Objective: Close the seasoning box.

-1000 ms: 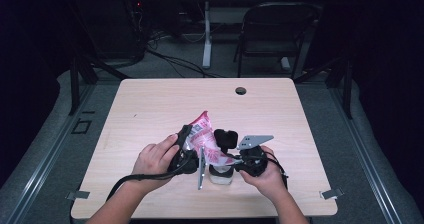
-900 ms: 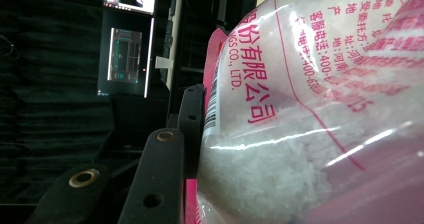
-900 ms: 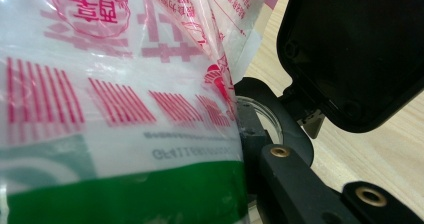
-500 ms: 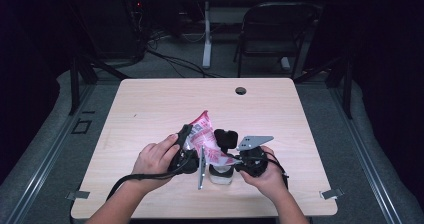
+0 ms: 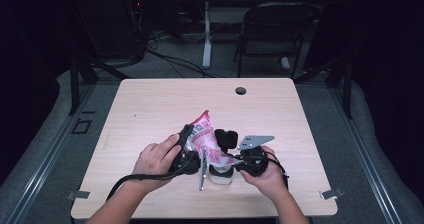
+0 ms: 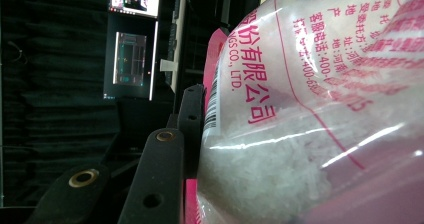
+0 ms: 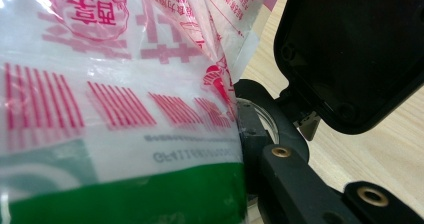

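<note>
Both grippers hold a pink-printed bag of white granules (image 5: 206,143) over a small clear cup (image 5: 220,175) on the counter (image 5: 150,109), apparently mid-pour. The left hand-held gripper (image 5: 189,143) pinches the bag's side; the right hand-held gripper (image 5: 231,151) is clamped on its lower end. Next likely calls for tipping the bag further, its mouth over the cup just below the right gripper.

Clear bag (image 5: 206,143) with pink print; light wood table (image 5: 150,109).

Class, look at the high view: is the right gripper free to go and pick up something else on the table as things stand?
Probably not. The right gripper looks shut on the pink and white bag, which the left gripper also holds; it would have to let go first.
</note>
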The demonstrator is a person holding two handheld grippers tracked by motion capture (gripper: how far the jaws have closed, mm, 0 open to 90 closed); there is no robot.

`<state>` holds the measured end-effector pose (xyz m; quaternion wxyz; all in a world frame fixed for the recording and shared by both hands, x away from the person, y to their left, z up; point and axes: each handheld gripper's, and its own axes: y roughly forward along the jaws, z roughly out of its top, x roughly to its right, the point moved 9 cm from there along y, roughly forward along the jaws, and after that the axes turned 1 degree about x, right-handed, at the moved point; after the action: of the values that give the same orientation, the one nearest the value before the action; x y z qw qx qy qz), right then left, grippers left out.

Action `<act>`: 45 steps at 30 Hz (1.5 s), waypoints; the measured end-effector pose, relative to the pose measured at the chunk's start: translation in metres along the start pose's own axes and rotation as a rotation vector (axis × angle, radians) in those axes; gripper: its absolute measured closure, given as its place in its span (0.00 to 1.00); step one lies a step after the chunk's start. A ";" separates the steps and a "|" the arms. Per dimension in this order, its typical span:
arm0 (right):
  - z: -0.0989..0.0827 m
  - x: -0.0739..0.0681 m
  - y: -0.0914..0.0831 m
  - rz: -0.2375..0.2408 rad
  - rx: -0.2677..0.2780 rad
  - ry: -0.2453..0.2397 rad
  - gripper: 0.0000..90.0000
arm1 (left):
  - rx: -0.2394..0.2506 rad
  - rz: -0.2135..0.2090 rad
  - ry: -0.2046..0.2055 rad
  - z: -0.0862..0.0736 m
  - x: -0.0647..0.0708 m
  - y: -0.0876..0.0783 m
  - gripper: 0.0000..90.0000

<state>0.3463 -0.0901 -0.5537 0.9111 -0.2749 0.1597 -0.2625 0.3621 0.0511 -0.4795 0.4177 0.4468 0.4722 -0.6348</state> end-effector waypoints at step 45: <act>-0.001 -0.001 0.000 -0.015 0.000 0.015 0.99 | 0.012 0.015 0.039 0.007 -0.001 -0.010 0.78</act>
<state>0.3452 -0.0896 -0.5543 0.9080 -0.2740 0.1643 -0.2712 0.3514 0.0469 -0.4757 0.4103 0.4653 0.4731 -0.6256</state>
